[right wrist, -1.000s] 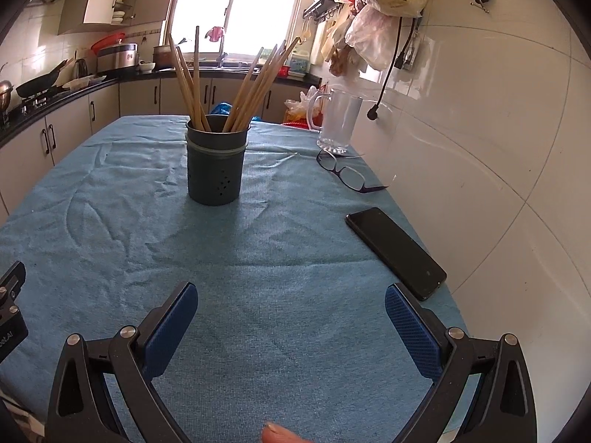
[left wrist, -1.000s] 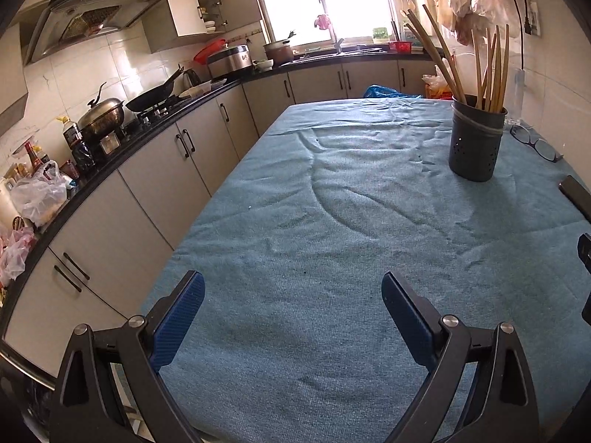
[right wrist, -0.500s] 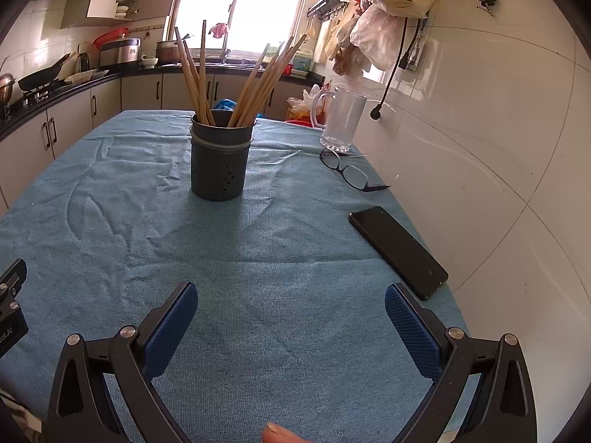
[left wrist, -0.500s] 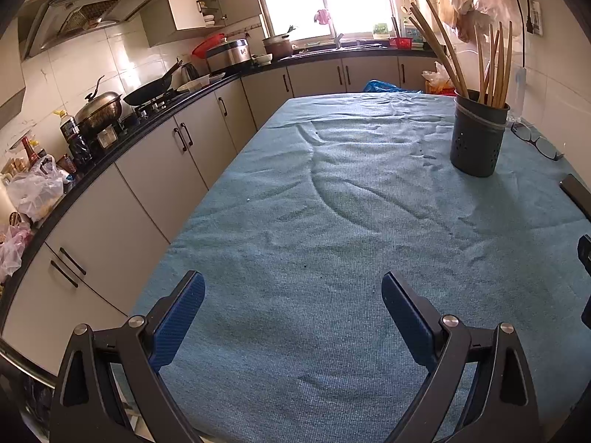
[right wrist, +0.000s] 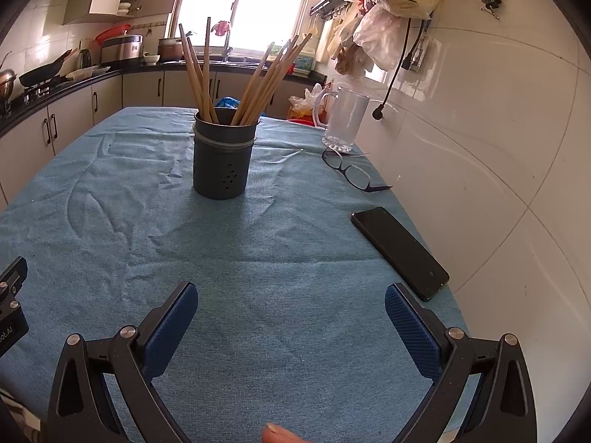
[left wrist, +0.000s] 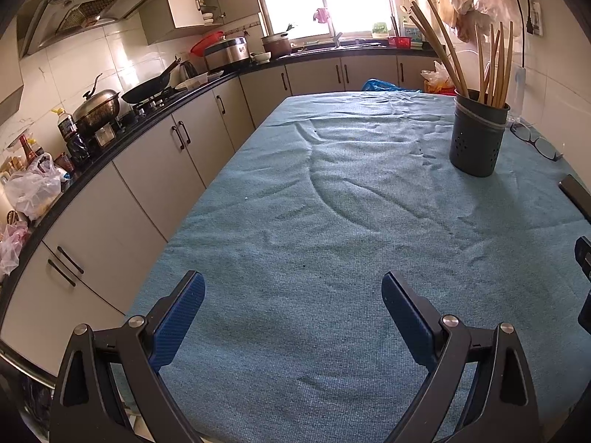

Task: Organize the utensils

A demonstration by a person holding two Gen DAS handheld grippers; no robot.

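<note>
A dark grey utensil holder (right wrist: 224, 155) stands upright on the blue tablecloth (right wrist: 258, 258), with several wooden chopsticks (right wrist: 258, 81) leaning in it. It also shows in the left wrist view (left wrist: 476, 136) at the far right, with the chopsticks (left wrist: 491, 62) sticking up. My left gripper (left wrist: 291, 306) is open and empty, low over the near part of the tablecloth (left wrist: 332, 203). My right gripper (right wrist: 291, 313) is open and empty, well short of the holder.
A black phone (right wrist: 399, 251) lies near the table's right edge by the tiled wall. Glasses (right wrist: 351, 171) and a clear glass mug (right wrist: 343, 122) sit behind it. Kitchen counter and cabinets (left wrist: 155, 155) run along the left.
Both grippers have moved forward a little toward the holder, which appears slightly larger and nearer. Both stay open.
</note>
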